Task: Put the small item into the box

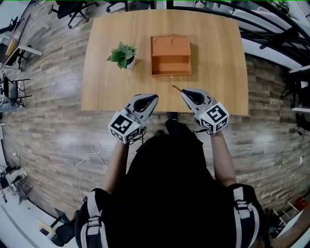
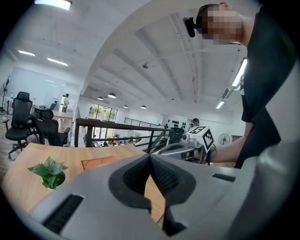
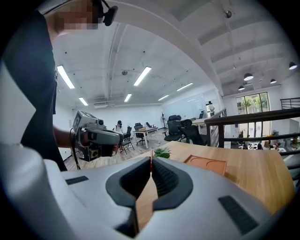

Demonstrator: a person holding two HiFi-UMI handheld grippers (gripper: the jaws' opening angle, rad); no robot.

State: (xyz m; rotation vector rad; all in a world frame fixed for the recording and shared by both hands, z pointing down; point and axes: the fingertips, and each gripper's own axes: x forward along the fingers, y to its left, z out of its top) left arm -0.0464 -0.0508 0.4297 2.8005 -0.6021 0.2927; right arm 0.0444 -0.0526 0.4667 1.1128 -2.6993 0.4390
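Observation:
An orange box (image 1: 170, 57) stands open in the middle of the wooden table (image 1: 215, 72), its lid lying flat behind it. My right gripper (image 1: 184, 93) hovers over the table's near edge, just in front of the box. It is shut on a thin red stick (image 1: 176, 88) that pokes out of the tips towards the box. In the right gripper view the stick (image 3: 151, 162) shows as a fine red line between the closed jaws, with the box (image 3: 206, 164) ahead to the right. My left gripper (image 1: 155, 97) hangs beside it, shut and empty, its tips (image 2: 150, 157) meeting.
A small potted plant (image 1: 123, 54) stands on the table left of the box. Office chairs (image 1: 72, 9) and a black railing (image 1: 276, 29) surround the table. A white cable (image 1: 89, 157) lies on the floor to my left.

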